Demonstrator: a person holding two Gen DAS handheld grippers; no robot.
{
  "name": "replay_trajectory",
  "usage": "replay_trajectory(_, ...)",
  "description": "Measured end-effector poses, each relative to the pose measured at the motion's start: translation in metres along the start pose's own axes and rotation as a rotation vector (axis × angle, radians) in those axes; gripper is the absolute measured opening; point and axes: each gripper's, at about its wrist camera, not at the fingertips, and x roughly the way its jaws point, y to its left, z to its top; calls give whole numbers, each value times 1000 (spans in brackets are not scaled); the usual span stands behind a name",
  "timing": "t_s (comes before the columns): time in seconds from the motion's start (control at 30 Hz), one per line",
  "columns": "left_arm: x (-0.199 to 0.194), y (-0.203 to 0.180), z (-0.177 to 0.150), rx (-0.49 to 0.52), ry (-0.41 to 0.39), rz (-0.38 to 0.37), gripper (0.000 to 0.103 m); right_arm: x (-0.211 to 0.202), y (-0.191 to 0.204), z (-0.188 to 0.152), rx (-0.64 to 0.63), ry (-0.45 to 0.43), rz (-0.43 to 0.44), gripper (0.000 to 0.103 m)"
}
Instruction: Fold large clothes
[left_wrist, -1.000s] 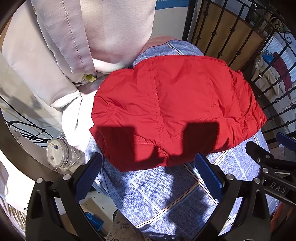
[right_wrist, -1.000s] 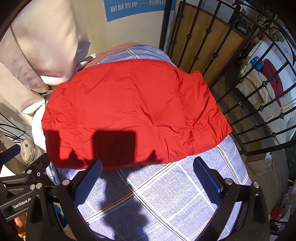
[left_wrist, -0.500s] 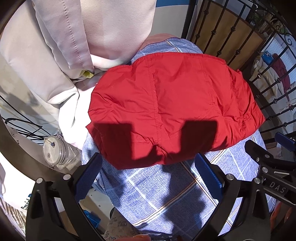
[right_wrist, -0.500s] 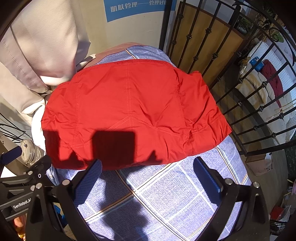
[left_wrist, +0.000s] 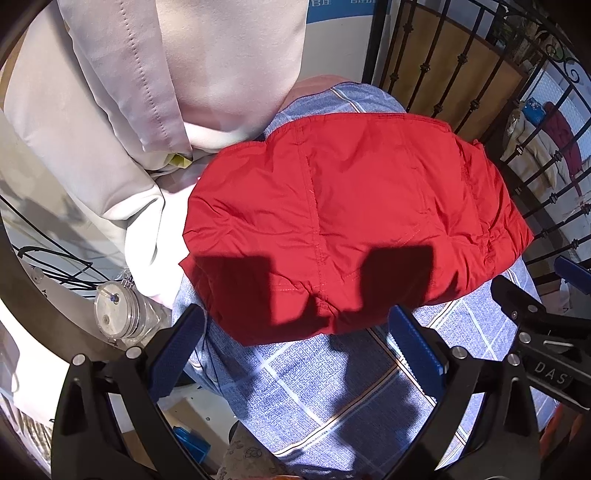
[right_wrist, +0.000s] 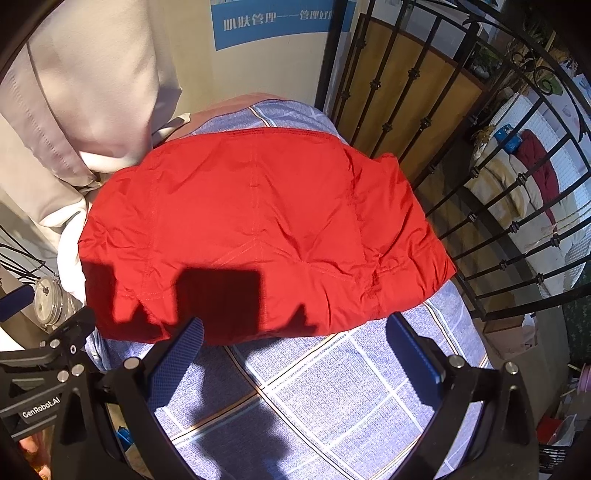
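A red garment (left_wrist: 351, 225) (right_wrist: 258, 229) lies folded into a thick rectangle on a table under a blue checked cloth (left_wrist: 332, 387) (right_wrist: 325, 398). My left gripper (left_wrist: 295, 332) hovers open above the garment's near edge, holding nothing, its fingers' shadows falling on the red fabric. My right gripper (right_wrist: 295, 339) is also open and empty, above the near edge and the bare cloth. Each gripper's black frame shows at the side of the other's view.
A pale curtain (left_wrist: 155, 81) hangs at the back left, over white fabric (left_wrist: 147, 236). A clear plastic jar (left_wrist: 114, 310) and cables sit low on the left. A black iron railing (right_wrist: 480, 177) stands close along the table's right side. A blue sign (right_wrist: 273, 22) is on the wall.
Both grippers have stayed open and nearly still; the left view has shifted slightly, so the garment sits a little higher in it. The garment itself has not moved.
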Motion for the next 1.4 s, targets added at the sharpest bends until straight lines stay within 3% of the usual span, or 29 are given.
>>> replay_trajectory(0.93,0,-1,1,16,-24,3,99,0,3,-3,-7,-23,-10,98)
replay_trajectory(1.13,-5,-2,-1,30,-70,2,98,2,3,-4,-8,-19,-10,98)
replay_trajectory(1.4,-3,0,-1,9,-53,13,98,2,3,-4,-9,-20,-10,98)
